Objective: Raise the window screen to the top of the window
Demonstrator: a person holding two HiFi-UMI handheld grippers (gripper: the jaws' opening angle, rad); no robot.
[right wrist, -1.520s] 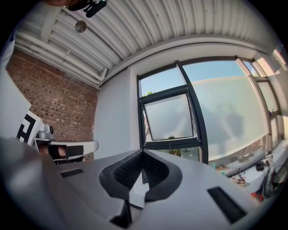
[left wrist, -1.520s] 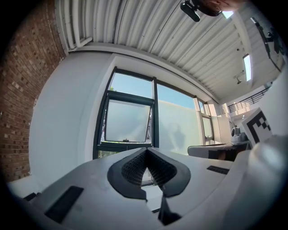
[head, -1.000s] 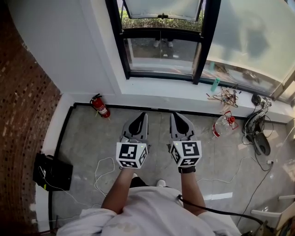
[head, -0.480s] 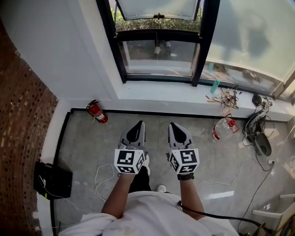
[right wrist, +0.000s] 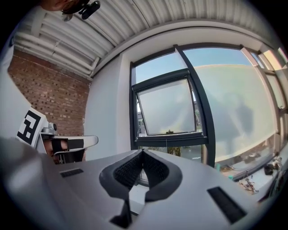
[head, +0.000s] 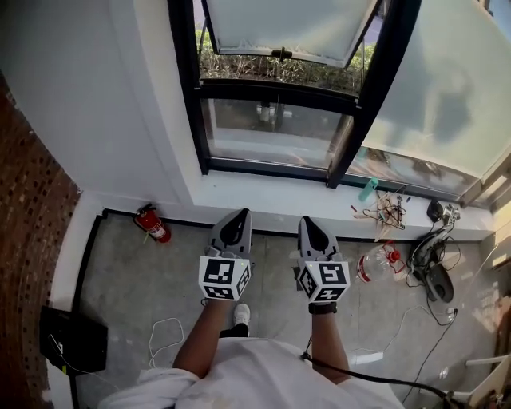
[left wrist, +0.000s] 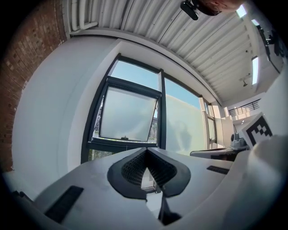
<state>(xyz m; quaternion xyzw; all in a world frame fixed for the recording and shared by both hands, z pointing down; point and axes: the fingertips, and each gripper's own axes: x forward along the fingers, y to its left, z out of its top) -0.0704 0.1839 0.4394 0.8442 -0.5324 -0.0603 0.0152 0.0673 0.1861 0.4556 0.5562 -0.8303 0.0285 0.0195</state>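
Grippers: the left gripper [head: 239,214] and right gripper [head: 308,220] are side by side and level, both pointing to 12 o'clock at the window [head: 271,132].
Left claw: pressed together with nothing between the jaws. Its own view shows the tips meeting [left wrist: 146,151].
Right claw: also pressed together and empty [right wrist: 142,152].
Window: black-framed and at 12 o'clock from both grippers. A frosted sash [head: 279,24] tilts outward at the top, above a clear lower pane.
Window screen: cannot be told apart from the glass in any view.
Change in window: it fills more of the head view's top than a second ago and looks closer.
Change in grippers: their tips now lie over the foot of the white sill [head: 263,192], whereas earlier they were over bare floor short of it. The jaws are as tightly closed as before.
Fire extinguisher [head: 151,224]: now at 9 o'clock from the left gripper, having been at 10 o'clock.
Water bottle [head: 373,262]: at 3 o'clock from the right gripper and nearer to it than earlier.
Black box [head: 72,339]: on the floor at 8 o'clock, now lower in the view.
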